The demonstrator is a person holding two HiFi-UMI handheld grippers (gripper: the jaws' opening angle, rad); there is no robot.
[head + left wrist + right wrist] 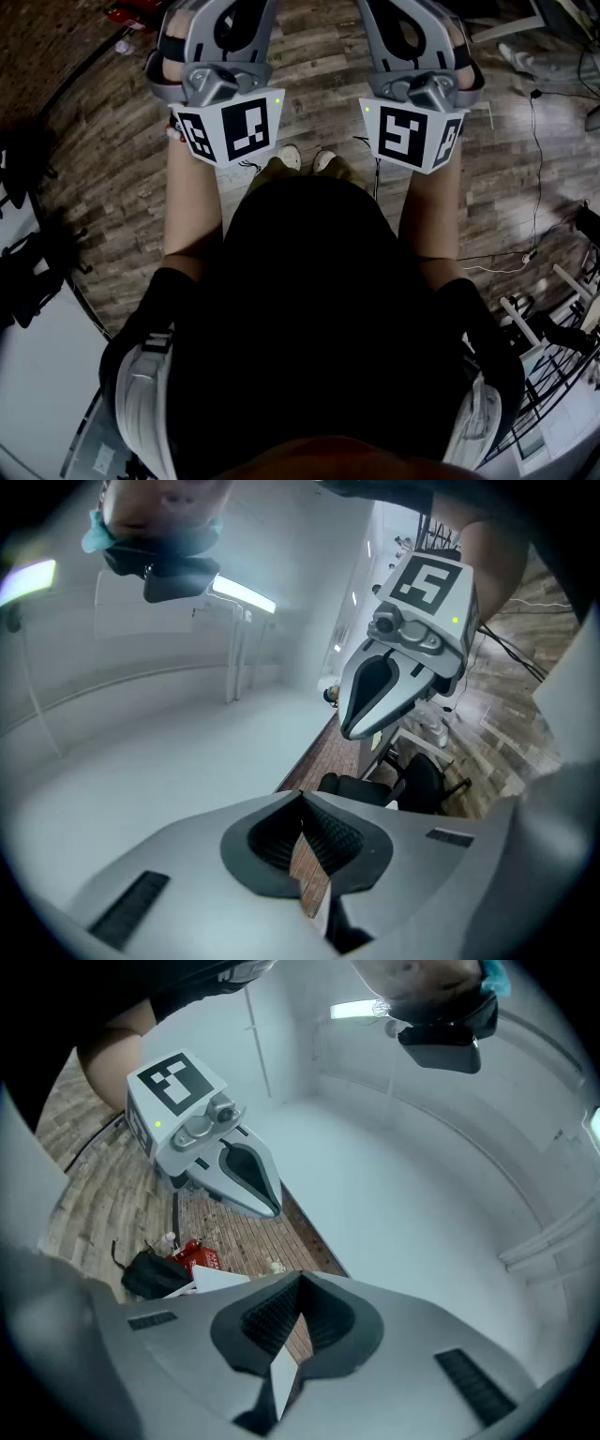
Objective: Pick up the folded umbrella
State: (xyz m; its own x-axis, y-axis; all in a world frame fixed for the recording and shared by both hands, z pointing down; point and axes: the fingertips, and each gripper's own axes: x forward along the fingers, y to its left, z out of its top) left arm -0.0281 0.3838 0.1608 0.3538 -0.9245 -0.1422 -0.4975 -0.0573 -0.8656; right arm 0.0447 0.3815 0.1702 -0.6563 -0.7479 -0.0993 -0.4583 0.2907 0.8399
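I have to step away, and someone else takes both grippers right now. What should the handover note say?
Left gripper: jaws together, nothing between them.
Right gripper: also jaws together and empty. The two are held side by side in front of the body, over the wooden floor.
Folded umbrella: not in any of the three views. The gripper views show only floor and a white wall.
Done: nothing, the pick-up has not begun.
Left: find the umbrella, open a gripper, close on it and lift.
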